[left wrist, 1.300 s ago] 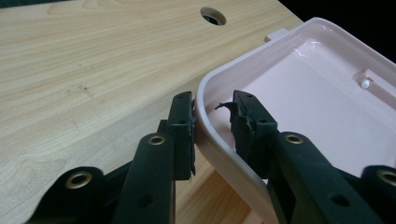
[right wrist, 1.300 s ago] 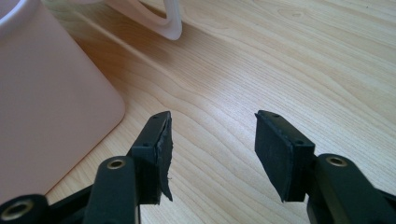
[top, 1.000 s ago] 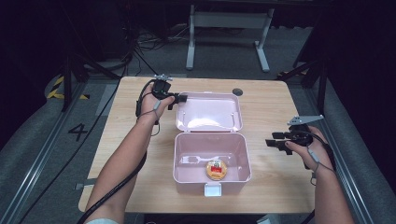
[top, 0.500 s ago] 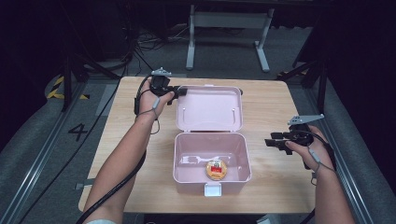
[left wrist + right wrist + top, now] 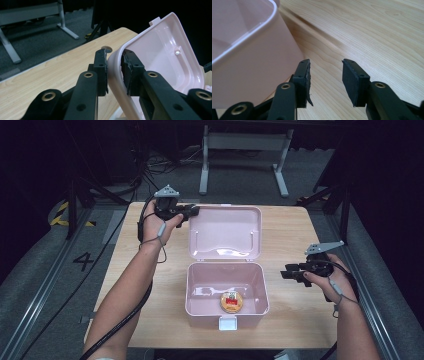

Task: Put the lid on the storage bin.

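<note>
A pink lunch box (image 5: 192,290) stands open mid-table, with a round orange snack (image 5: 231,301) bearing a red label and a white utensil (image 5: 205,291) inside. Its hinged lid (image 5: 225,232) is tilted up behind it. My left gripper (image 5: 192,211) is shut on the lid's far left corner. In the left gripper view its pads (image 5: 113,58) pinch the rim of the lid (image 5: 165,50). To the right of the box my right gripper (image 5: 286,271) hovers open. Its jaws (image 5: 325,72) have just been closing, with nothing between them, beside the box wall (image 5: 249,62).
The wooden table (image 5: 295,235) has a round hole (image 5: 107,48) beyond the lid. A white latch (image 5: 227,322) sits at the box's front. A grey metal stand (image 5: 240,140) is on the floor past the table's far edge. Cables trail from both grippers.
The left hand has risen and swung the lid up from lying flat to a tilted stand. The right hand has stayed in place.
</note>
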`<action>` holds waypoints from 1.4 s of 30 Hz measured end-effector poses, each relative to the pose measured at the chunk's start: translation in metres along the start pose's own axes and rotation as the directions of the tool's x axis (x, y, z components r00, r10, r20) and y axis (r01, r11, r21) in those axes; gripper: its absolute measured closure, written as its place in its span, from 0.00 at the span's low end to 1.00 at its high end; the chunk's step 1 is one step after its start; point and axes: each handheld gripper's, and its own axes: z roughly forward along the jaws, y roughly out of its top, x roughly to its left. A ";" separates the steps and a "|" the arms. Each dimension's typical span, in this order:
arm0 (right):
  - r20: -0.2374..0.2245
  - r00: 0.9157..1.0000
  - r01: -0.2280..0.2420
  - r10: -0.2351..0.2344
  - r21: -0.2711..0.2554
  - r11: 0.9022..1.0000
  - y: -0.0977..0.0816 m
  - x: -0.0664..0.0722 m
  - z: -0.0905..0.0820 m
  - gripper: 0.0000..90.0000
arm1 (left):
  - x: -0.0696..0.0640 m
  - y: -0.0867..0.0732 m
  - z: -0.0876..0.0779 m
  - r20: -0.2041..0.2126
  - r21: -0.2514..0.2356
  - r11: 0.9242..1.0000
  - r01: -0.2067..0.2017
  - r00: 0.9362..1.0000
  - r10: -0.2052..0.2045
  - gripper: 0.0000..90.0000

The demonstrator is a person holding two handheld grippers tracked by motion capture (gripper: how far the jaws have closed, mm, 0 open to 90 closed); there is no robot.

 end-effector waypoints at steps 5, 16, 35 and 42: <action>-0.024 1.000 -0.009 0.009 0.001 1.000 0.004 0.005 -0.003 0.70 | -0.008 0.005 -0.011 0.005 -0.020 0.999 -0.036 0.999 0.036 0.84; -0.051 0.999 0.009 -0.008 0.015 1.000 0.009 0.012 -0.002 0.75 | -0.021 0.012 -0.029 0.029 -0.033 0.997 -0.075 0.997 0.076 0.84; -0.070 0.997 0.025 -0.023 0.021 0.999 0.011 0.016 -0.004 0.76 | -0.040 0.013 -0.057 0.069 -0.047 0.989 -0.138 0.988 0.141 0.80; -0.076 0.997 0.026 -0.024 0.024 0.999 0.012 0.018 -0.005 0.77 | -0.053 0.010 -0.068 0.083 -0.070 0.983 -0.172 0.981 0.177 0.77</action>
